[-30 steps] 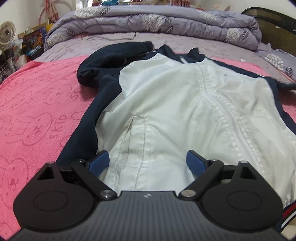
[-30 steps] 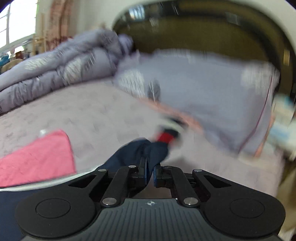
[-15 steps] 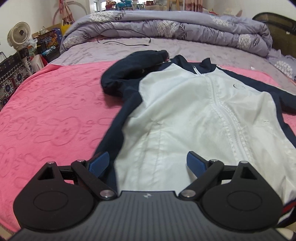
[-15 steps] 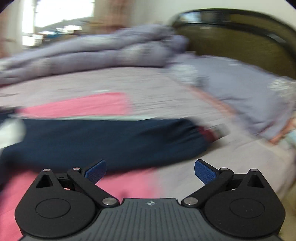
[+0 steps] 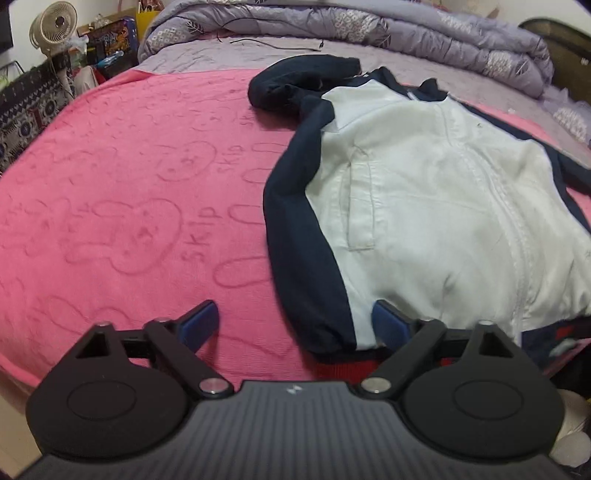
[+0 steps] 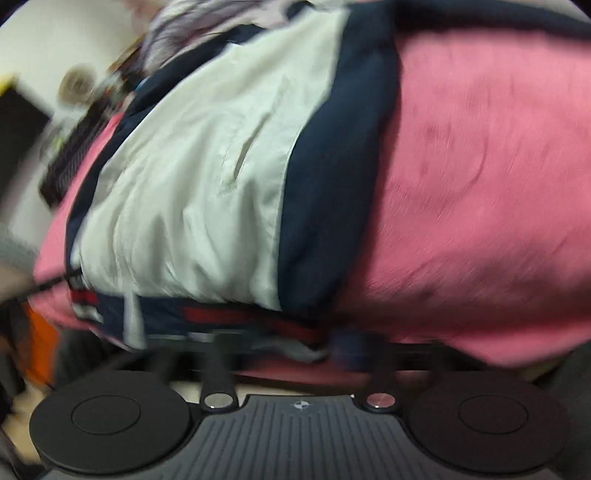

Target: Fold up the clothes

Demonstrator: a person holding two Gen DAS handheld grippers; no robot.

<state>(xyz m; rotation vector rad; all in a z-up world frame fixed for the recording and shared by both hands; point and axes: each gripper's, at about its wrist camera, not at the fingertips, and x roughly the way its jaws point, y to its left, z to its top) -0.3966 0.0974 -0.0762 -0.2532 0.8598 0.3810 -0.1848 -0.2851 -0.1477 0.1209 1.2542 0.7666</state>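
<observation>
Lying flat w/ front zipped on pink blanket (image 5: 122, 192): navy-white jacket (image 5: 424, 206), no body fold showing. Straddling hem corner, left gripper (image 5: 293, 323) jaws apart; right gripper's too blurred, can't tell.

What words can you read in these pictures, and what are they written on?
"skip": pressed into the pink blanket beside the bunny shapes, readable at least three times in the left wrist view.
Colourful boxes near the fan: print too small to read.
Navy and white jacket: no readable words.
Small logo marks on the gripper bodies: symbols, not words.
Right wrist view: too blurred to read anything.
</observation>
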